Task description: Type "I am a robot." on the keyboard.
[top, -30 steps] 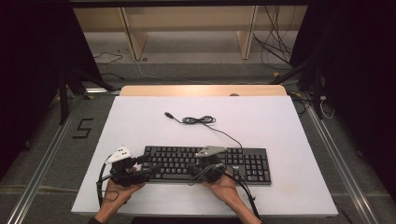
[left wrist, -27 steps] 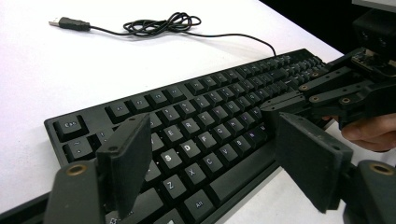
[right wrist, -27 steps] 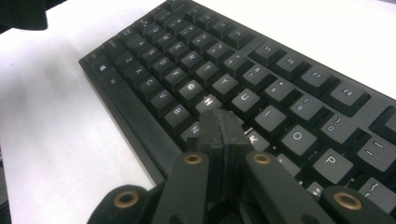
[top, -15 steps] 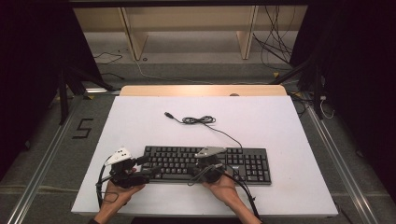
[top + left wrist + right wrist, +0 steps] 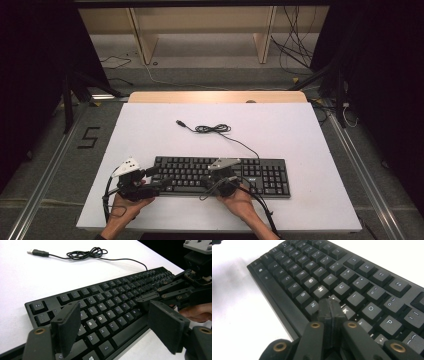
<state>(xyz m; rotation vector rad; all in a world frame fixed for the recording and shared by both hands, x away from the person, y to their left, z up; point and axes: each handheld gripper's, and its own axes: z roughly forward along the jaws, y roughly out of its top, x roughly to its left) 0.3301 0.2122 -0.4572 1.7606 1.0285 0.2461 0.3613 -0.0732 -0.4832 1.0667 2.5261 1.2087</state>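
Right gripper (image 5: 331, 308) was pressed shut, its joined tip over the keyboard (image 5: 260, 176) near J, likely for key-pressing. Left gripper (image 5: 120, 325) hung spread wide over the lower-left keys, holding nothing.

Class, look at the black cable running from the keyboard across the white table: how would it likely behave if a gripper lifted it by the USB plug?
The cable looks thin and lies in loose loops, so it would probably droop rather than hold shape. It seems light, so the plug should lift easily. Its other end joins the keyboard, which would likely stay put while the loops uncoil.
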